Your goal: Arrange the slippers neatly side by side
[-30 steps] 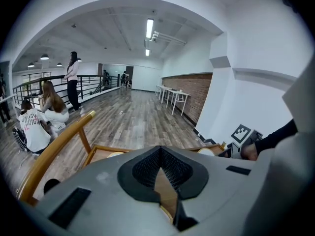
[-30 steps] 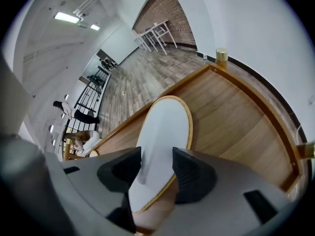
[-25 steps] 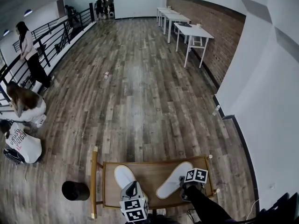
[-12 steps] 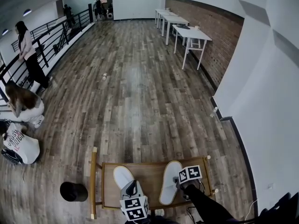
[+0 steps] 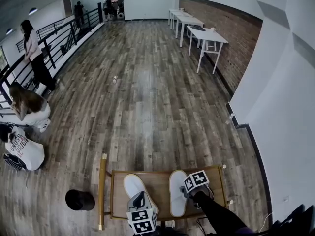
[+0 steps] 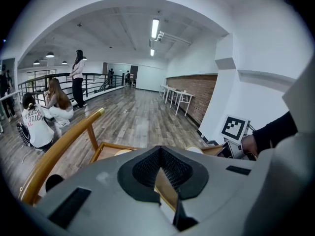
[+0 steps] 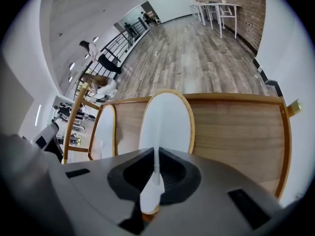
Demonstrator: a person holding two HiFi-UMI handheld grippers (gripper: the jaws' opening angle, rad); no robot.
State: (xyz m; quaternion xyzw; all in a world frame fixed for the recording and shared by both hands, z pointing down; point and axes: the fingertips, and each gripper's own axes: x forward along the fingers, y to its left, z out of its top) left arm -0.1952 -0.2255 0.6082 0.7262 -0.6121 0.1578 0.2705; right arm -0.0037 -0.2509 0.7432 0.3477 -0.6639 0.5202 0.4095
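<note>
Two white slippers with tan rims lie on a low wooden table. The left slipper points away from me, and my left gripper sits over its heel. In the left gripper view, that gripper is shut on a thin tan and white edge of the slipper. The right slipper lies parallel to the left one with a small gap between them. My right gripper is at its heel. In the right gripper view, the right gripper pinches a thin white fold of the right slipper, with the left slipper beside it.
The table has a raised wooden rim and a rail along its left side. A black round object stands on the floor to its left. People crouch and stand by the railing at far left. White tables line the brick wall.
The right slipper swung from a slant toward the right to straight, parallel with the left one. My right gripper moved left with it. The left gripper and left slipper stayed put.
</note>
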